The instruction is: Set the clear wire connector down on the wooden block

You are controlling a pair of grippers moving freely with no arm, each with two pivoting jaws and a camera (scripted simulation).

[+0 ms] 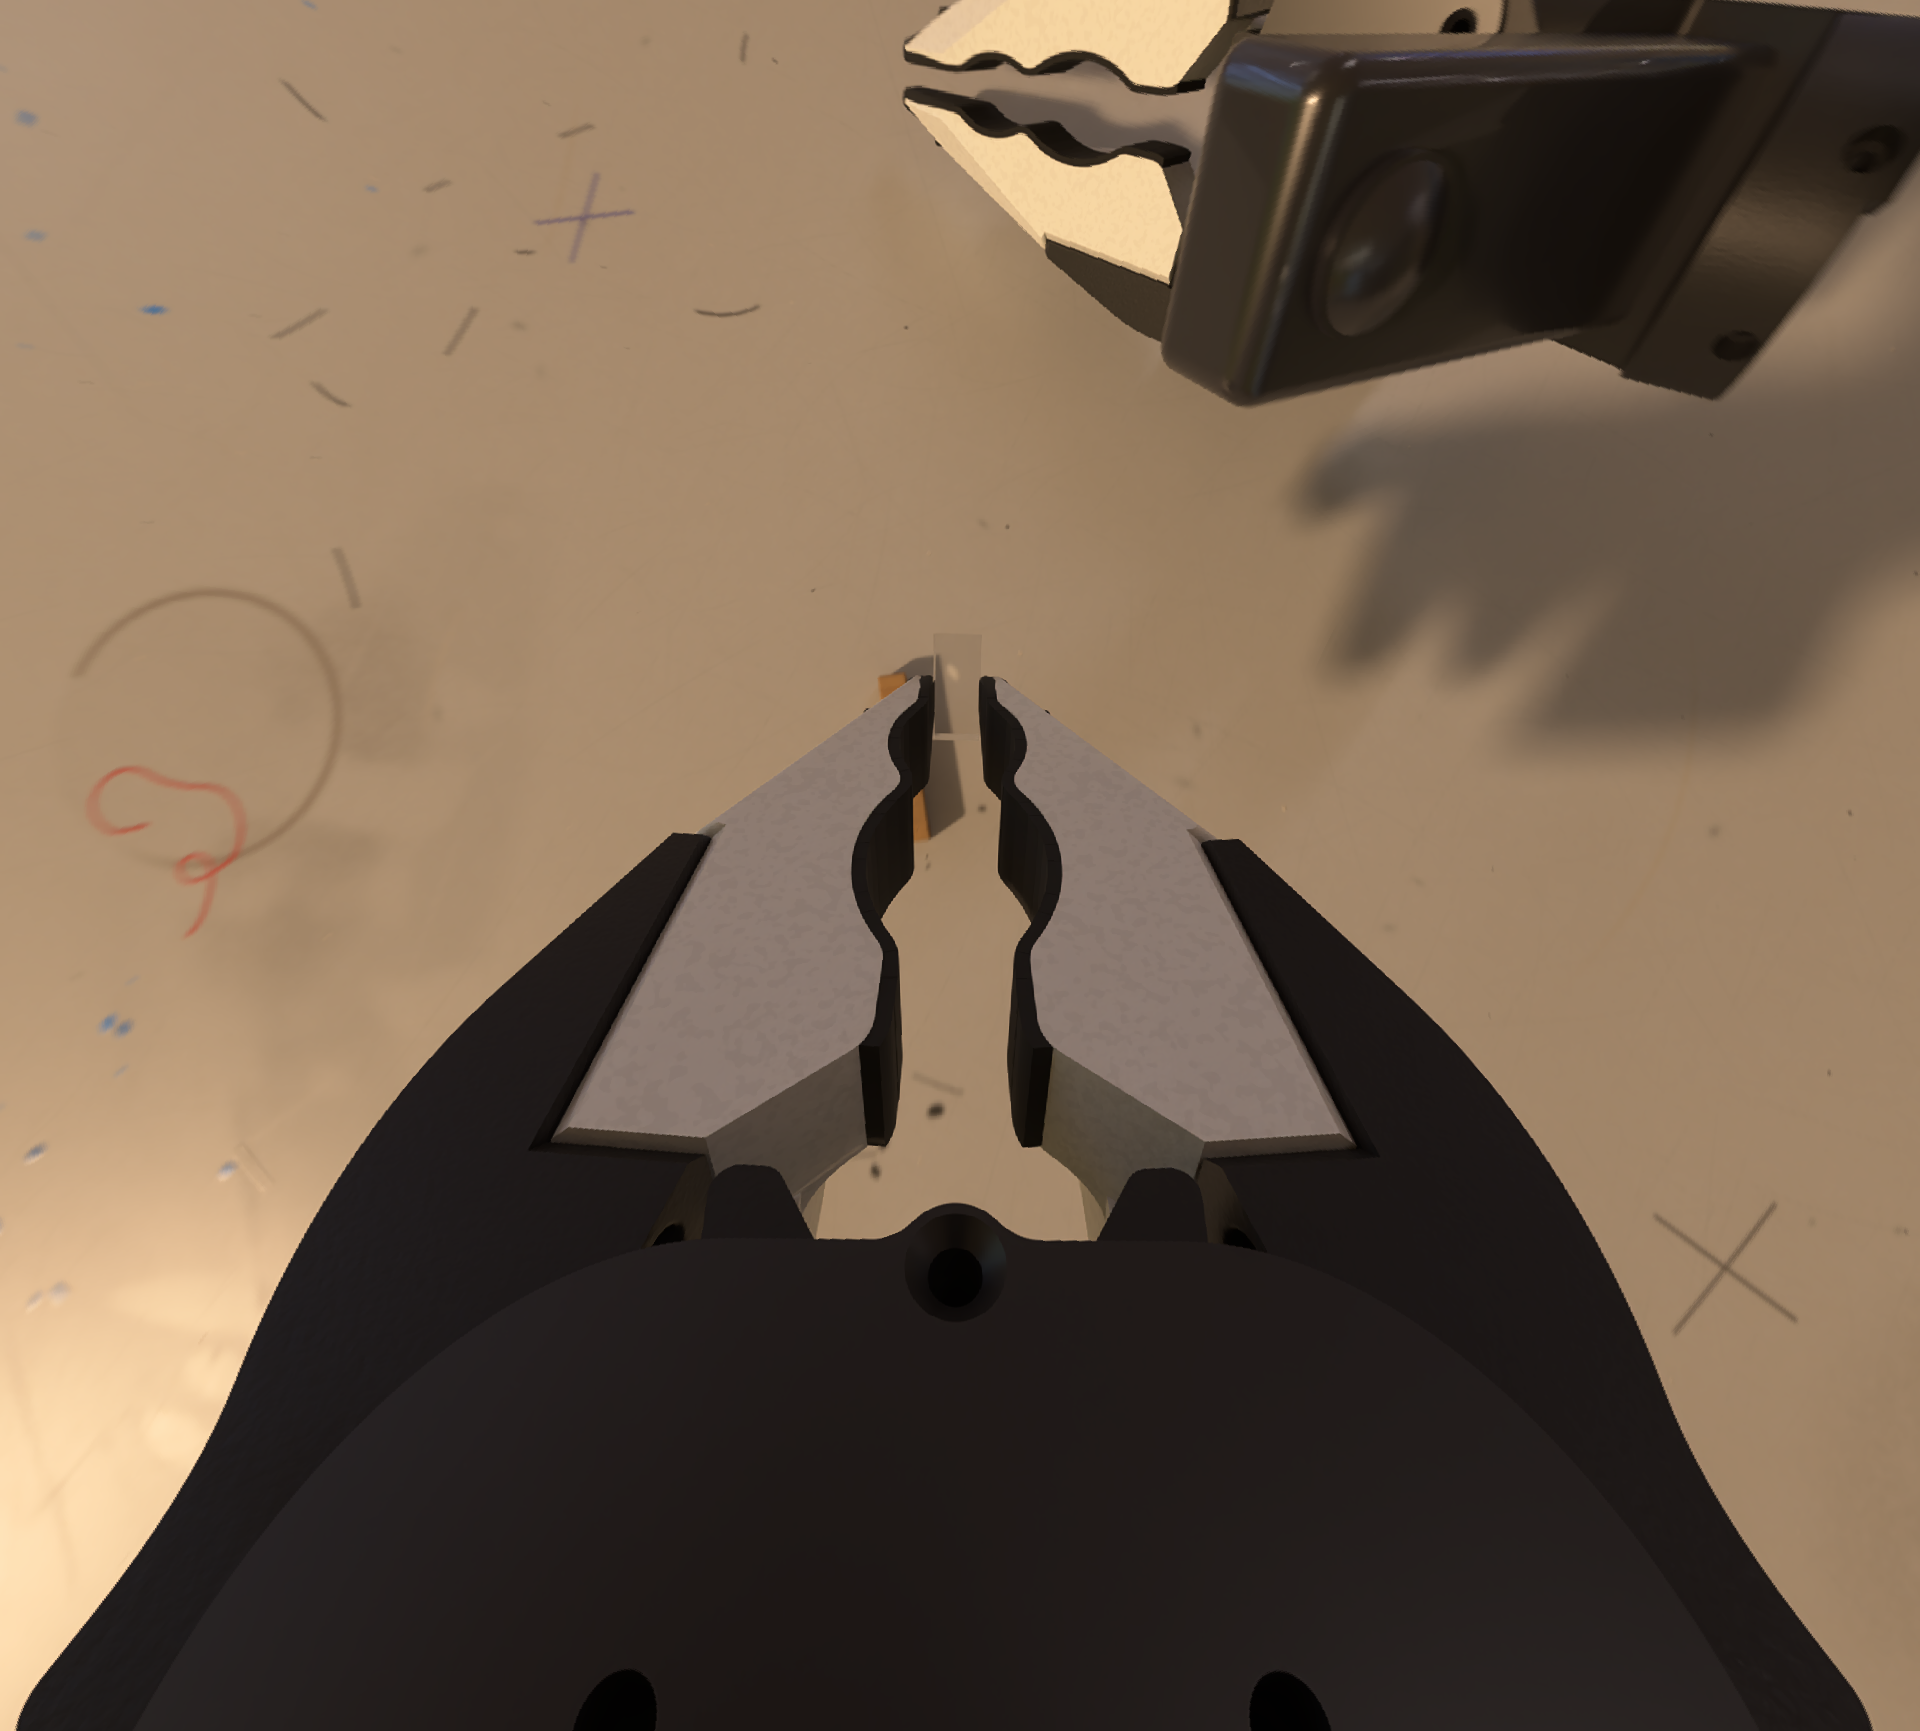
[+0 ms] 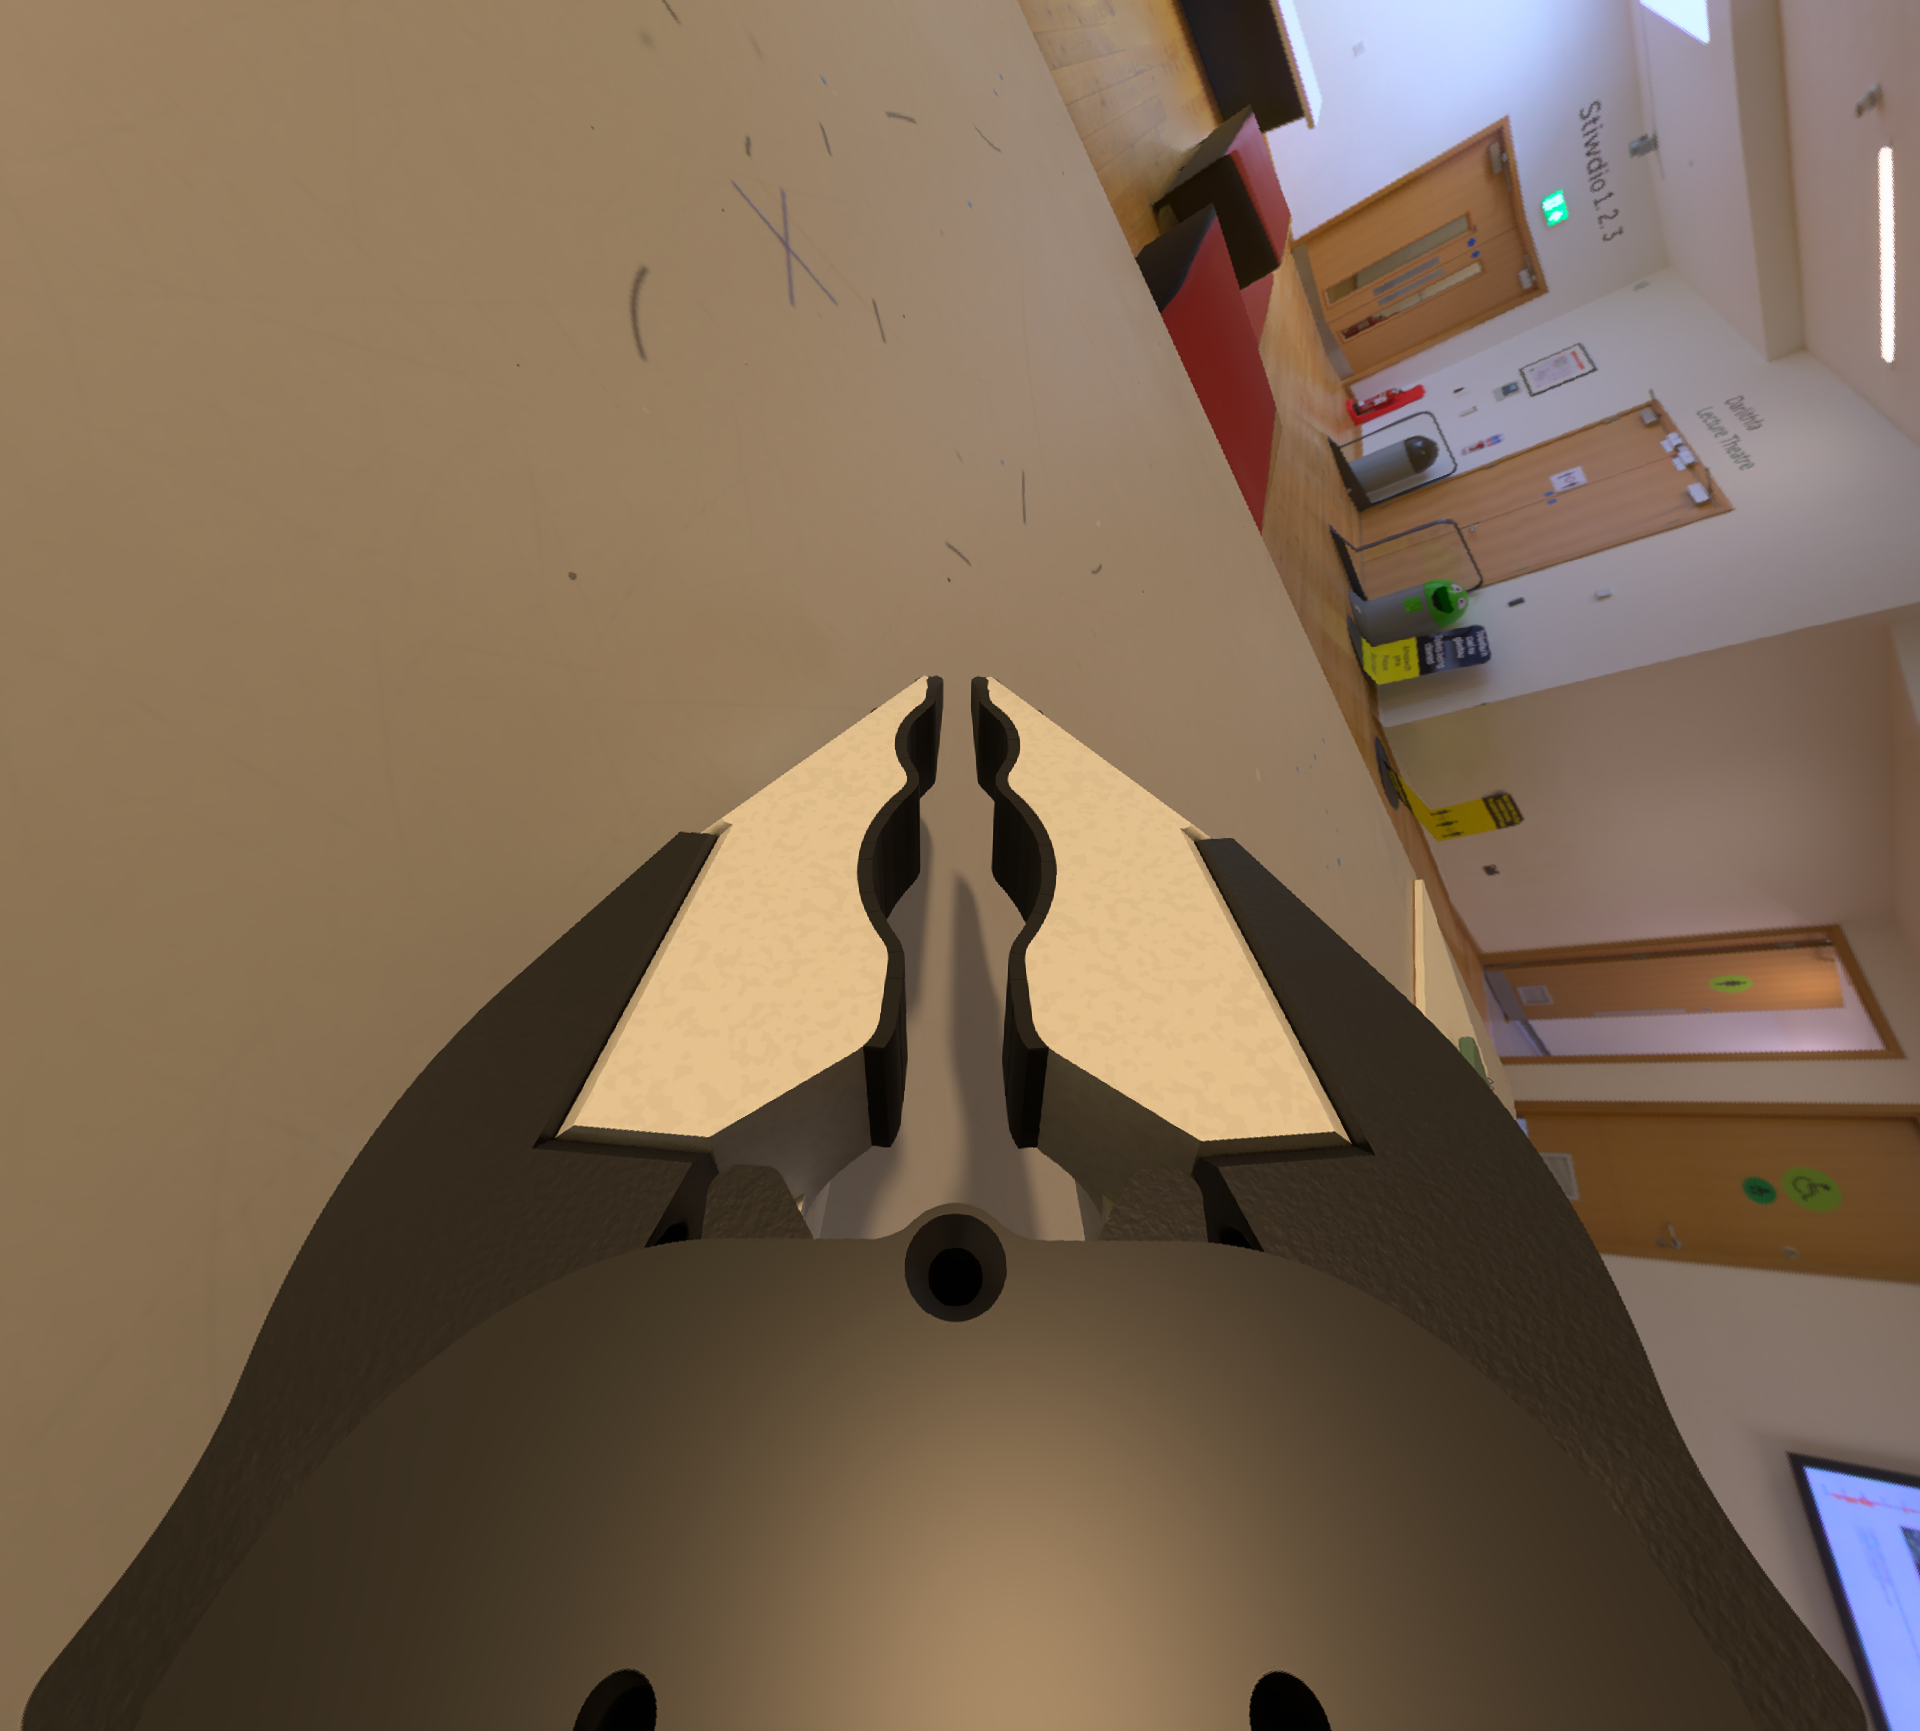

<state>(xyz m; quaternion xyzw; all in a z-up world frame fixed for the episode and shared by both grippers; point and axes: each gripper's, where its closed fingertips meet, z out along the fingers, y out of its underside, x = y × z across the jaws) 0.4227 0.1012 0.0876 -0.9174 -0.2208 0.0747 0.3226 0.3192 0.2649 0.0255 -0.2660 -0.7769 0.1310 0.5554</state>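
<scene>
My left gripper is shut on the clear wire connector, a small see-through block with orange levers on its left side. The connector sits between the fingertips, above the tan table, with its top poking out past the tips. My right gripper is shut with a thin slit between the tips and nothing in it. It also shows in the left wrist view, up and to the right of the connector, lying on its side and pointing left. No wooden block shows in either view.
The tan table bears pen marks: a circle with a red scribble at left and a cross at lower right. The right gripper's shadow falls on the table. The table's far edge runs diagonally, with a room beyond.
</scene>
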